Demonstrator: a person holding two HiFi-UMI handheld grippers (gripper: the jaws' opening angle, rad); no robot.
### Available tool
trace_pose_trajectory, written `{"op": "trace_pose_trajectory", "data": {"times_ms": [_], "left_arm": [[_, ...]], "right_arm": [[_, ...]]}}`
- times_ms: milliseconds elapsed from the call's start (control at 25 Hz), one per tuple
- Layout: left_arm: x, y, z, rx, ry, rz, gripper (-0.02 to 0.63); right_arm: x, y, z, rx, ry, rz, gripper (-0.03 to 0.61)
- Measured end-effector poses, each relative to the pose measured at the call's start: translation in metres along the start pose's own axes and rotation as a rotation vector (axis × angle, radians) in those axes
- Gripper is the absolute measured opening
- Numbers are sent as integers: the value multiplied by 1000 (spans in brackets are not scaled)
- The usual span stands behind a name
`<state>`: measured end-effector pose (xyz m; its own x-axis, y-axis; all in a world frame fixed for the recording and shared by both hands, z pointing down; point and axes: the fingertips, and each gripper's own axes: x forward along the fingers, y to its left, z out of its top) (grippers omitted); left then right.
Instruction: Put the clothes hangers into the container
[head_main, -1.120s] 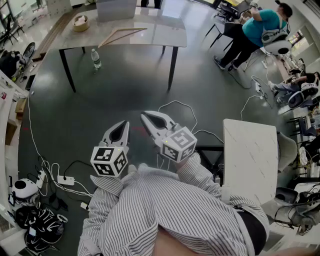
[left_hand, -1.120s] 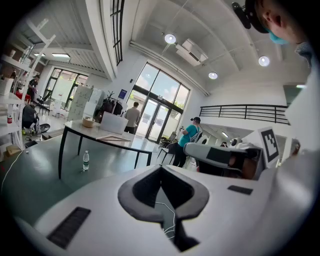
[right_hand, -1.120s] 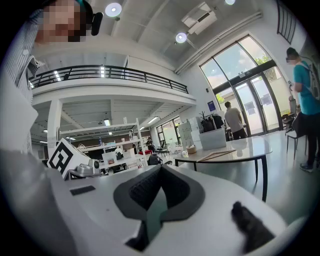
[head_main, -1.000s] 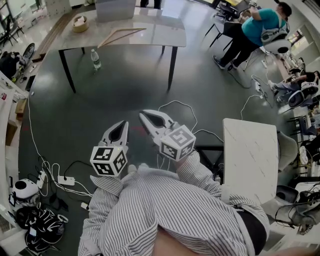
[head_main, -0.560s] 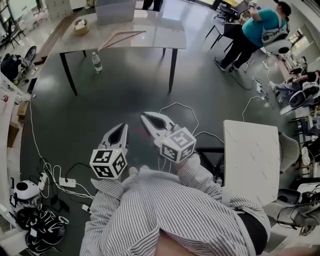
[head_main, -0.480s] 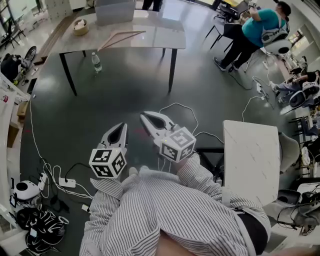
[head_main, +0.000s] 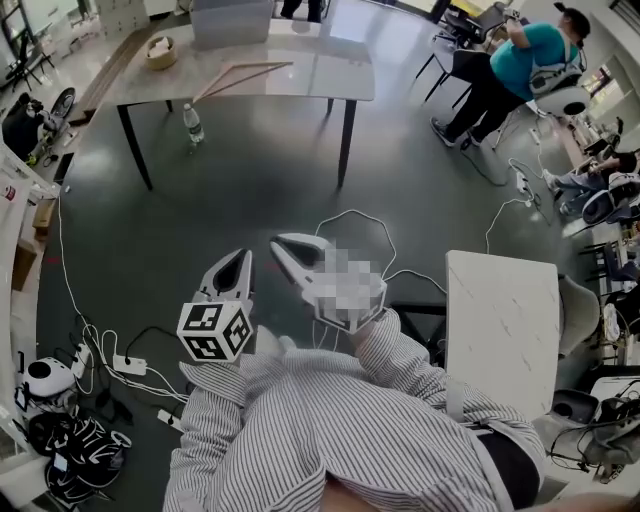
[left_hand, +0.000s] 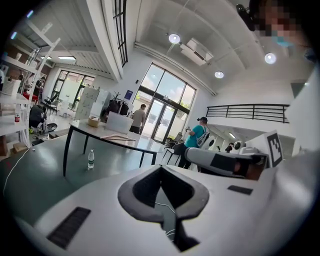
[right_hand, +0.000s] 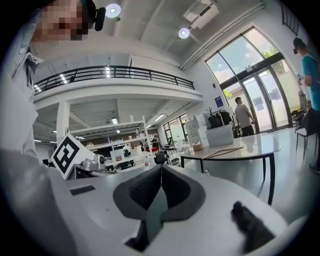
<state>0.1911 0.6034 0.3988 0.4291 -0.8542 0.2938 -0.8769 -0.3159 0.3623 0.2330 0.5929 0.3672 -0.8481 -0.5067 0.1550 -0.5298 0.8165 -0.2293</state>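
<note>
Clothes hangers (head_main: 240, 72) lie on the far bench (head_main: 335, 78) near the container (head_main: 232, 20), upper left of the frame, well apart from the left hand-held gripper (head_main: 242, 258) and right hand-held gripper (head_main: 283, 243), both closed and empty, so approach first, then open the jaws.

Well ahead of the left gripper (head_main: 238, 258) a water bottle (head_main: 193, 120) is standing on the floor by a long table (head_main: 340, 72), a white cable (head_main: 352, 212) is looping just beyond the right gripper (head_main: 282, 244), a white-topped table (head_main: 505, 330) is sitting to its right, and a person (head_main: 515, 60) in a teal shirt is bending far off to the right.
</note>
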Motion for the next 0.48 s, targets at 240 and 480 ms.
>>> {"op": "trace_pose_trajectory", "data": {"times_ms": [240, 480], "left_arm": [[19, 21, 5, -12, 7, 17, 11], [51, 68, 28, -21, 3, 14, 11]], "right_arm": [[20, -23, 0, -8, 10, -12, 15], [77, -51, 11, -16, 13, -17, 15]]}}
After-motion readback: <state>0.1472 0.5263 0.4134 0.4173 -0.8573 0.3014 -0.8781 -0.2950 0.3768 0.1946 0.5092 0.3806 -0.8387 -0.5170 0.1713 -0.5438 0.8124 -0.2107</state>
